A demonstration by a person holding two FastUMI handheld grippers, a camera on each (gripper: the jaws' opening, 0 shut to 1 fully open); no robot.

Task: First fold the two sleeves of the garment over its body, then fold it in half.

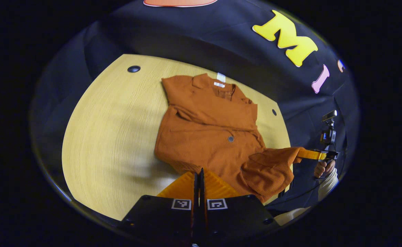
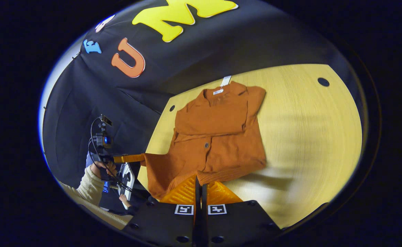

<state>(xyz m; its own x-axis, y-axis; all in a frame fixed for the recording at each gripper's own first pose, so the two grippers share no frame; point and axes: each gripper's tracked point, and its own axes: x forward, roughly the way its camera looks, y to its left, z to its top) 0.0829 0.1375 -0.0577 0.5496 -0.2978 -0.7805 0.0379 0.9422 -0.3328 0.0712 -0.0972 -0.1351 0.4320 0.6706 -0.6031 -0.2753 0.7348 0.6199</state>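
We find both the left gripper (image 1: 198, 175) and right gripper (image 2: 198, 181) clamped on the near hem corners of the rust knit cardigan (image 1: 211, 127) lying on the wooden table (image 1: 111, 137), a soft, limp, light fabric best held at the corners.

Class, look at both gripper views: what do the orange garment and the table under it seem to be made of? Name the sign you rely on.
Garment: seems a soft ribbed knit, matte; fine ribbing lines and limp folds show, and the hem sags where the fingers lift it. Fibre cannot be told.
Table: pale wood-look top, smooth with faint grain; possibly laminate rather than solid wood.
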